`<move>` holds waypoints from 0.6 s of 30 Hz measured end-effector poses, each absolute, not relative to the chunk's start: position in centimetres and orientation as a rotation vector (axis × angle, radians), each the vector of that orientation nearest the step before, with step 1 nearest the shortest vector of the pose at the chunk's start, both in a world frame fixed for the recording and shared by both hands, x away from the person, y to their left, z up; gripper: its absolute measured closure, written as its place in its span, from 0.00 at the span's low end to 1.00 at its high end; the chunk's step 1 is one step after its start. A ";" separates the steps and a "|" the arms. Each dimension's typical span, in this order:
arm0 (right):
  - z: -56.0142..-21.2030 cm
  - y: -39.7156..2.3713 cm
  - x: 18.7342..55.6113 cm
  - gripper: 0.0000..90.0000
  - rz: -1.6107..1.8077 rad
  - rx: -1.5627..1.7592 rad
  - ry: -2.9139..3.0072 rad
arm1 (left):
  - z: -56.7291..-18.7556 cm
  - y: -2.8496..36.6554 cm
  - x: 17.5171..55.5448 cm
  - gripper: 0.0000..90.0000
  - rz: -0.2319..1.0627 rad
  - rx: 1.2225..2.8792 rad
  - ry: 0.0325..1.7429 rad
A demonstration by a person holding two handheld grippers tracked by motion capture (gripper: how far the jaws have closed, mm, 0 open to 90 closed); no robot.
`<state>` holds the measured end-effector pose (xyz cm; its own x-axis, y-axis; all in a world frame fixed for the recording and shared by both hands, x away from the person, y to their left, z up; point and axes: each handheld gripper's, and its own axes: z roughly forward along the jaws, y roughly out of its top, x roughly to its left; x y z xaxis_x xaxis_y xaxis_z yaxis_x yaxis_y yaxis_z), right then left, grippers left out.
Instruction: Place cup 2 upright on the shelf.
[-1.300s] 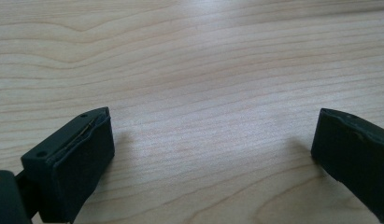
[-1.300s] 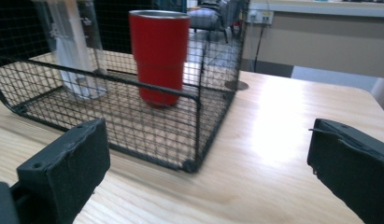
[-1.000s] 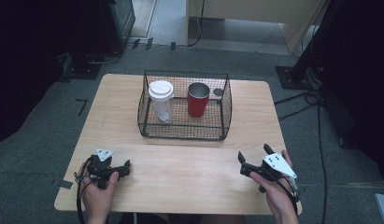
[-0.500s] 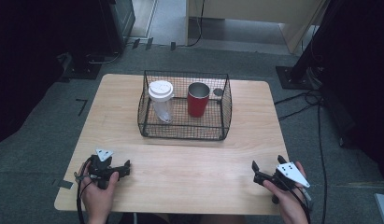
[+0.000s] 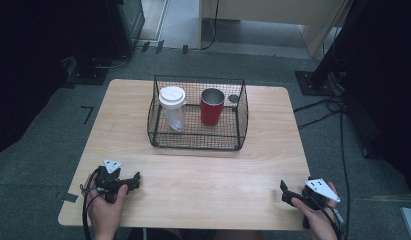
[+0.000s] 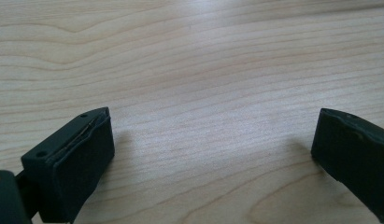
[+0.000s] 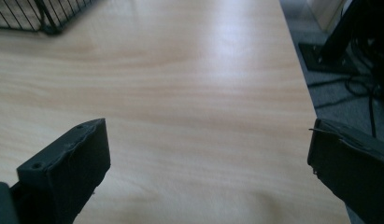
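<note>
A black wire basket (image 5: 198,142) stands at the middle back of the wooden table (image 5: 273,155). Inside it are a clear cup with a white lid (image 5: 172,107) on the left, a red cup (image 5: 212,106) to its right, and a small grey object (image 5: 233,99) at the right wall. My left gripper (image 5: 134,180) rests near the front left edge, held by a hand. Its jaws are open over bare wood (image 6: 213,154). My right gripper (image 5: 285,194) sits at the front right corner, also open (image 7: 208,158) with nothing between the jaws.
The basket's near corner (image 7: 45,16) shows at the top left of the right gripper view. The table's right edge (image 7: 304,84) runs close by the right jaw, with cables (image 7: 353,91) on the grey floor beyond. Dark stands and equipment (image 5: 118,25) surround the table.
My right gripper has drawn back toward the front right corner of the table. The left gripper has stayed put.
</note>
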<state>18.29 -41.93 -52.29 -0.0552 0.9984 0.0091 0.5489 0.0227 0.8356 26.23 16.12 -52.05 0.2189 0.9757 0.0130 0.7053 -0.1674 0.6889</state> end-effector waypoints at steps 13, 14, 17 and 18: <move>-52.8 -41.5 19.0 0.00 0.796 1.691 1.842 | -52.1 16.0 26.0 0.00 0.628 1.950 1.535; -52.8 -41.6 19.1 0.00 0.799 1.702 1.842 | -52.1 16.0 26.0 0.00 0.628 1.949 1.535; -52.8 -41.6 19.1 0.00 0.797 1.702 1.840 | -52.1 16.0 26.0 0.00 0.628 1.949 1.535; -52.8 -41.6 19.1 0.00 0.797 1.702 1.840 | -52.1 16.0 26.0 0.00 0.628 1.949 1.534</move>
<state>19.08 -41.62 -52.84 -0.0882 0.9958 0.0249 0.6996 0.0441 0.7132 26.00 15.97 -52.07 0.2297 0.9732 0.0133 0.7031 -0.1754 0.6891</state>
